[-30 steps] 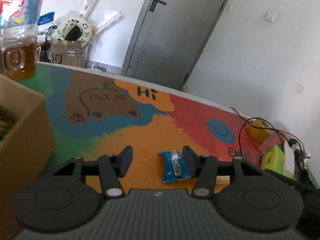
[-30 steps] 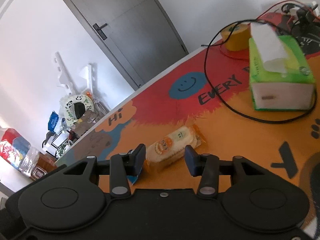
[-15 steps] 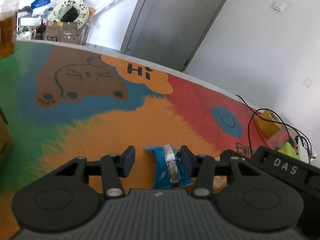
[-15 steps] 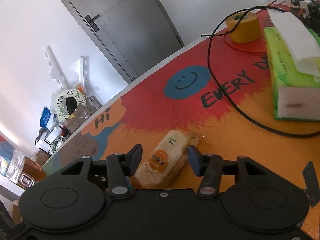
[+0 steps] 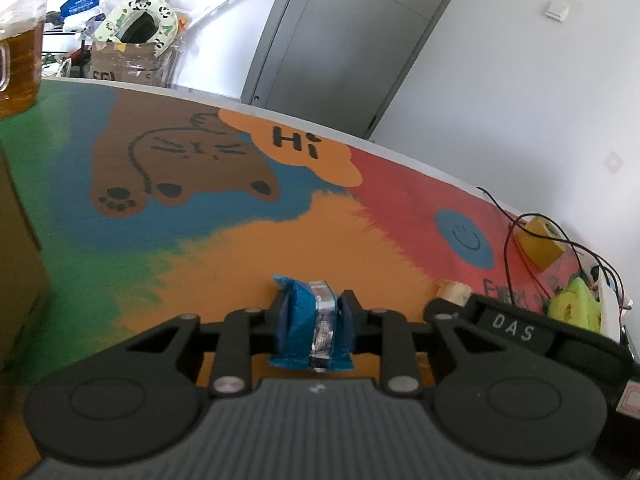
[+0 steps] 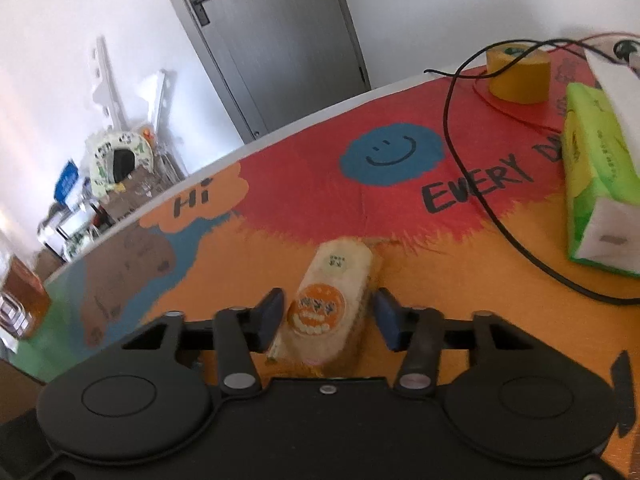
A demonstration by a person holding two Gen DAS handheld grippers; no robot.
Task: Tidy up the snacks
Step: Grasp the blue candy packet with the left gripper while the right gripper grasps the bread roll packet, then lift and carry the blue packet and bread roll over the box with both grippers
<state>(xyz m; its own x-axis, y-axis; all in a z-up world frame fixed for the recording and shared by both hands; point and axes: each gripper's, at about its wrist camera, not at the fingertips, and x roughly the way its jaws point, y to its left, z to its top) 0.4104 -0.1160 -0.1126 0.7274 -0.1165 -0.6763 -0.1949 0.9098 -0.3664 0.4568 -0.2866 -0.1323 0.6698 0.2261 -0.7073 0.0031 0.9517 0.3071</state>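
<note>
The left gripper has just been closing, and its fingers now pinch a small blue snack packet with a silver seam, which is crumpled between the pads and lies low over the orange patch of the worktop. The right gripper has also just been closing; its fingers stand either side of a pale rice-cracker packet bearing an orange round label. The left pad sits at the packet's edge while the right pad stands clear of it, so this packet is framed but not pinched, and it lies flat on the orange area below the red zone. In the left view the right gripper's black body appears just beside the left gripper. A green tissue box and a yellow tape roll stand well apart to the right, with a black cable trailing between them. A cardboard box rises at the left edge.
</note>
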